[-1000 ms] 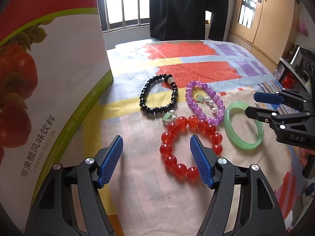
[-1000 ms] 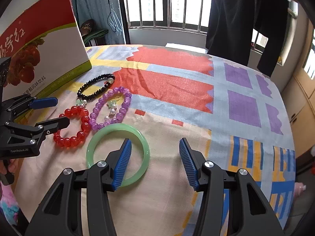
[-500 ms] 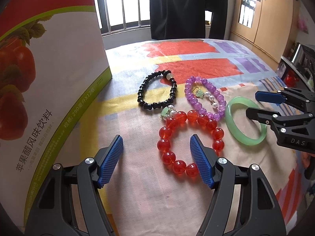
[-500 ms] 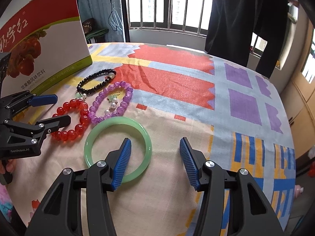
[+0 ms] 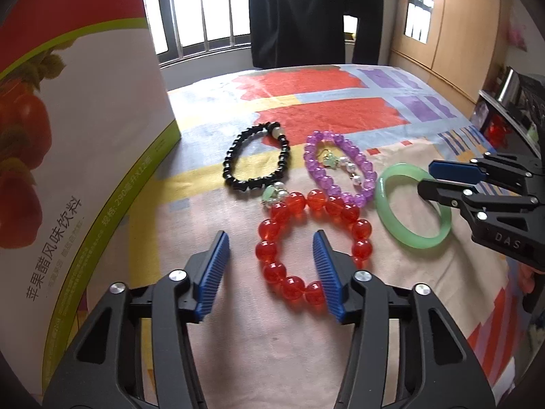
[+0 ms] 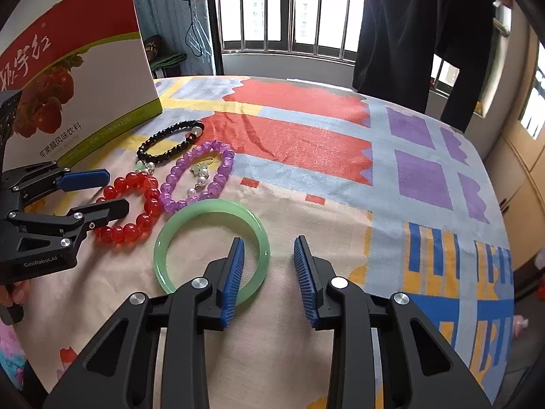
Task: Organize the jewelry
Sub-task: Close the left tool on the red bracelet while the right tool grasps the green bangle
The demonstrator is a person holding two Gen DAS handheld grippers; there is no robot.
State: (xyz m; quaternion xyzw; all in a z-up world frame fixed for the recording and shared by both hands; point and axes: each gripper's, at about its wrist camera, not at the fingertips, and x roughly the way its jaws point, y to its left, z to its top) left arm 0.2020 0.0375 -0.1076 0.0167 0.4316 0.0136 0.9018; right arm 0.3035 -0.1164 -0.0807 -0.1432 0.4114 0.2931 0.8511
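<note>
On the patterned cloth lie a red bead bracelet (image 5: 299, 235), a black bead bracelet (image 5: 255, 163), a purple bead bracelet (image 5: 340, 167) with small earrings (image 5: 340, 163) inside it, and a green bangle (image 5: 414, 211). My left gripper (image 5: 270, 266) is open, its jaws straddling the red bracelet's near left side. My right gripper (image 6: 269, 267) is open, its jaws either side of the green bangle's (image 6: 211, 248) right rim. The left gripper (image 6: 102, 191) also shows in the right wrist view, over the red bracelet (image 6: 136, 204).
A large red and white drink box (image 5: 68, 156) stands upright at the left, close to the black bracelet. The cloth-covered table (image 6: 340, 156) stretches far to the right. A window and hanging dark clothes are behind; wooden cupboards stand at the right.
Both grippers have moved forward and lower toward the jewelry. The left now straddles the red bracelet, the right now straddles the green bangle's rim. The jewelry has not moved.
</note>
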